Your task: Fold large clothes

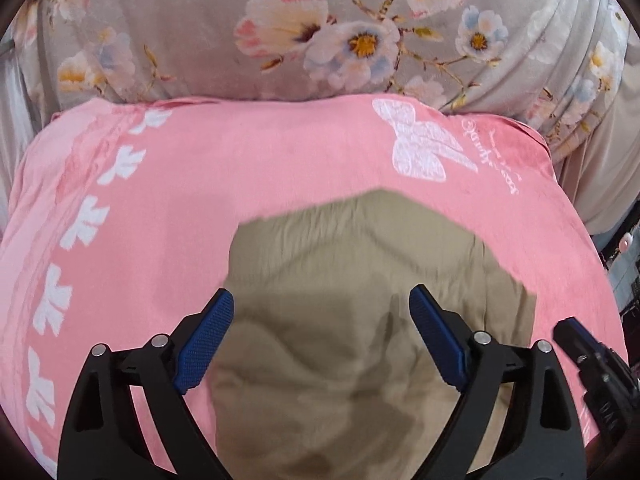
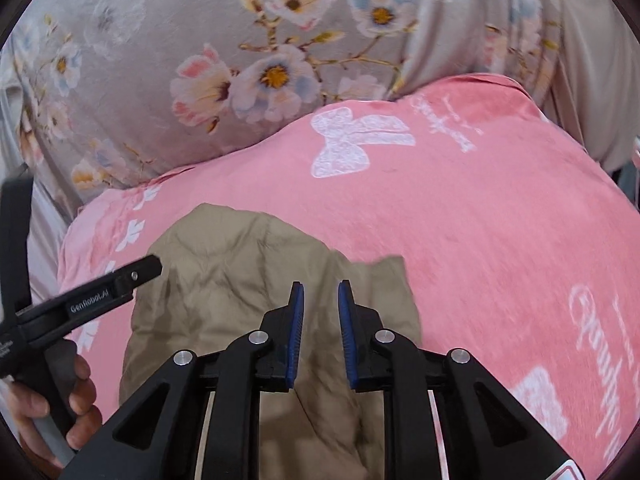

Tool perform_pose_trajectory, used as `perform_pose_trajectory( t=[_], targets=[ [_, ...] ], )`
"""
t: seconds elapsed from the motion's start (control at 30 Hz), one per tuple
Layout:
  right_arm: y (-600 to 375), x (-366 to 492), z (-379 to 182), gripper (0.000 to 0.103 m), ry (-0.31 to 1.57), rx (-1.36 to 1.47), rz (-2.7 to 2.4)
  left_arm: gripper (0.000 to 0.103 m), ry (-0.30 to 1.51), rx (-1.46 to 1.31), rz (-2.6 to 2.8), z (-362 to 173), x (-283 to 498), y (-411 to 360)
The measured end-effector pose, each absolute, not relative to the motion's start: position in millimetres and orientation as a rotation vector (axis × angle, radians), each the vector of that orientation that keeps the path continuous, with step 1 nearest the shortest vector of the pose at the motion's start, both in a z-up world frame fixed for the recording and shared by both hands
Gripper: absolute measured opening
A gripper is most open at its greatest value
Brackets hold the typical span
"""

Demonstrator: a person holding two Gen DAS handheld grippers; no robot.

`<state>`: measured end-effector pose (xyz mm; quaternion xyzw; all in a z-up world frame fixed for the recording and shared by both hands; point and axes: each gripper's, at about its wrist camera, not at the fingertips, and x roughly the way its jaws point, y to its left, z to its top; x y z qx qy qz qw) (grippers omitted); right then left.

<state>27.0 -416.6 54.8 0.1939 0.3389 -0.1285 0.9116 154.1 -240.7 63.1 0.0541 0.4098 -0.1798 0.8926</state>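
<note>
A khaki garment (image 1: 360,280) lies bunched and creased on a pink towel (image 1: 280,160). My left gripper (image 1: 322,292) hovers over it, jaws wide open, with nothing between the blue pads. My right gripper (image 2: 321,286) hangs above the garment (image 2: 224,280) near its right edge. Its jaws stand a narrow gap apart, with no cloth pinched between them. One of the left gripper's fingers (image 2: 136,276) reaches in from the left of the right wrist view, held by a hand (image 2: 80,396). A right gripper finger (image 1: 576,336) shows at the lower right of the left wrist view.
The pink towel (image 2: 480,220) has white butterfly and leaf prints and lettering and spreads wide around the garment. Behind it rises grey floral bedding (image 1: 320,32), which also fills the back of the right wrist view (image 2: 200,60). Dark clutter (image 1: 624,272) sits past the towel's right edge.
</note>
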Motion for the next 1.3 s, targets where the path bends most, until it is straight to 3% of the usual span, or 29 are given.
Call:
perform_pose_trajectory(
  t=[0.23, 0.73, 1.13, 1.3],
  targets=[
    [-416.3, 97.3, 11.0, 0.016, 0.828, 0.39, -0.268, 0.088, 0.909, 0.167, -0.325, 31.5, 190.2, -270.0],
    [-422.8, 105.1, -35.3, 0.012, 0.845, 0.446, -0.272, 0.096, 0.887, 0.239, -0.298, -15.4, 195.0, -294.2],
    [-429.5, 102.1, -43.6, 0.011, 0.809, 0.494, -0.246, 0.096, 0.859, 0.256, -0.298, -23.2, 192.6, -295.8],
    [-424.0, 44.5, -3.7, 0.015, 0.768, 0.506, -0.242, 0.096, 0.886, 0.196, -0.376, 3.9, 159.4, -260.7]
  ],
)
